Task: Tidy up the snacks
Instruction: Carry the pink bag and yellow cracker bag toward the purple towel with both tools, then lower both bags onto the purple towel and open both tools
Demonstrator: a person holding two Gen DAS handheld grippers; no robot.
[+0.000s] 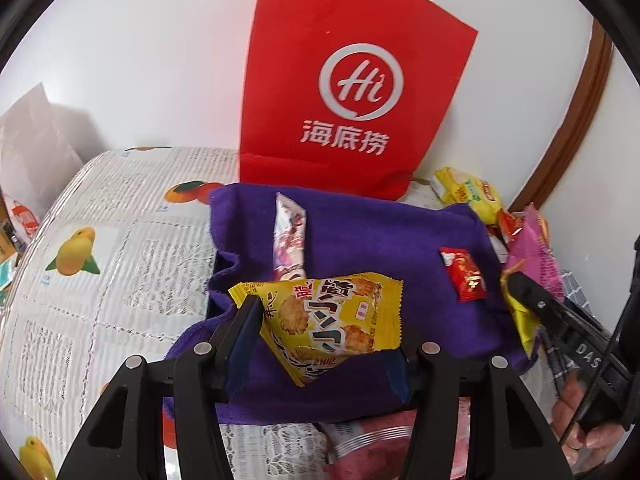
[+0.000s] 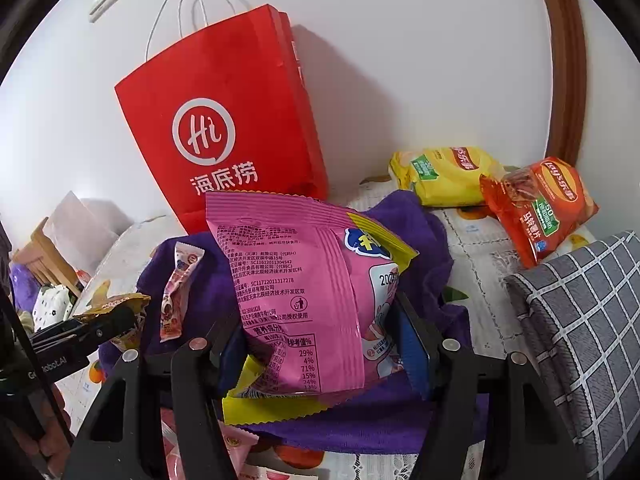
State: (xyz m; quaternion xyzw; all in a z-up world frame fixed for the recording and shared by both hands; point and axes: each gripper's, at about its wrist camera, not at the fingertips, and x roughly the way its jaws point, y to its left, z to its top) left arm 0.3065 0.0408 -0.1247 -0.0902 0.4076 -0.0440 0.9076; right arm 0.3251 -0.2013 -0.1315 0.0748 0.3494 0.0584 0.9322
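1. we see a white wall behind a bench (image 1: 100,216) covered with a fruit-print lace cloth; a red paper bag (image 1: 348,80) stands against the wall, straight ahead of both grippers.
2. a purple cloth (image 1: 360,232) lies on the bench just in front of the bag, under both grippers. it seems to be the gathering spot, though we cannot tell whether it lines a box.
3. already on the cloth: a long white-and-pink stick packet (image 1: 290,236) ahead of the left gripper, and a small red packet (image 1: 464,274) to its right.
4. the left gripper (image 1: 324,332) is clenched on a yellow cracker packet (image 1: 332,320), held low over the near edge of the cloth.
5. the right gripper (image 2: 320,344) is grasping a pink snack bag (image 2: 304,292), raised above the cloth with its printed back toward the camera.
6. left to sort, by our judgement: a yellow chip bag (image 2: 444,176) and an orange chip bag (image 2: 540,208) lie on the bench ahead and to the right of the right gripper, off the cloth. more pink packaging shows below both grippers, too cropped to name.
7. both grippers point forward toward the red bag, side by side and near each other; each appears at the edge of the other's view. we judge the task roughly midway.
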